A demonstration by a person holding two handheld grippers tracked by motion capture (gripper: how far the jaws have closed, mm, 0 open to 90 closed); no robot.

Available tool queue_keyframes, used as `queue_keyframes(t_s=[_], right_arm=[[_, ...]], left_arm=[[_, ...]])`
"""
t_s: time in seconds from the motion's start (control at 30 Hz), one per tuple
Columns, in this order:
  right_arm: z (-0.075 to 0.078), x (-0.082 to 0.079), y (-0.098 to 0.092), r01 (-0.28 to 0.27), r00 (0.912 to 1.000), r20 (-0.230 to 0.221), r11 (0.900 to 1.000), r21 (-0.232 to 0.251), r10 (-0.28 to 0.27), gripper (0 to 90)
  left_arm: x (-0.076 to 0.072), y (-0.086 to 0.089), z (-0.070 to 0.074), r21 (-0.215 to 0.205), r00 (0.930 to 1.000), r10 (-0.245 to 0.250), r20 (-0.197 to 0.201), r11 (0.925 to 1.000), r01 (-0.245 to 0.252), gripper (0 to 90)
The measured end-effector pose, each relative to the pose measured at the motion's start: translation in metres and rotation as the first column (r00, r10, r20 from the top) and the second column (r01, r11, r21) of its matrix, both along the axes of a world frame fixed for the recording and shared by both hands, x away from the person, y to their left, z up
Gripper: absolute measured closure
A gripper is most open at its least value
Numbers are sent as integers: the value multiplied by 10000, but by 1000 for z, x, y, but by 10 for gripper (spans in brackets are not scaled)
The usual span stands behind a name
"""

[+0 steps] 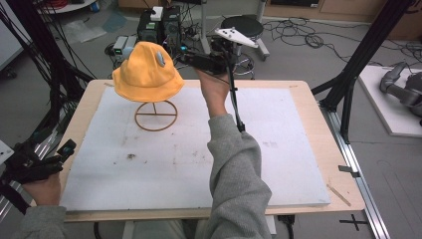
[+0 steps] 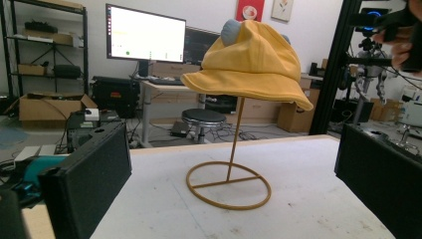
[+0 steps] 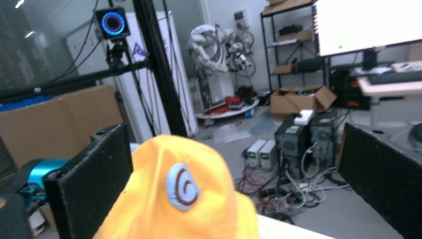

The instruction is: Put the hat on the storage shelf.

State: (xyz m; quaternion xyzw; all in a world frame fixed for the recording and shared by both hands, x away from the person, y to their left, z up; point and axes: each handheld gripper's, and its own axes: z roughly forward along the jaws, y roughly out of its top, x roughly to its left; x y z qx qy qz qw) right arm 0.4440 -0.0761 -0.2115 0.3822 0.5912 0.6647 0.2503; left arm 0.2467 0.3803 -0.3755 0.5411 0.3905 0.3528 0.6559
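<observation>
Hat (image 1: pixel 147 73) on stand (image 1: pixel 156 115), right gripper (image 1: pixel 191 58) jaws parted just beside crown, left gripper (image 1: pixel 62 152) parted, well apart.

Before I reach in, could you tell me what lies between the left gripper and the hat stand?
Nothing: in the left gripper view, only bare white mat lies between the open gripper and the stand.

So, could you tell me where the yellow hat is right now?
In the high view, the yellow hat sits atop the wire stand at the table's far left, beside the right gripper.
</observation>
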Motion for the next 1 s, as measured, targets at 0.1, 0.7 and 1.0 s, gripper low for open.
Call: queue_keyframes(t_s=[0.1,0.7,1.0], right_arm=[[1,-6,-11,237,9993,283,9996,178,-242,9],[-10,-74,-147,2249,9696,768,9699,934,-2323,9],[-20,-118,-192,3229,9380,1305,9464,82,-3212,10]], left_arm=[[0,0,0,98,10000,11,-2,10000,-11,17],[-6,-2,1,196,9995,37,311,9998,-44,17],[-7,-3,1,222,9993,107,360,9997,-115,17]])
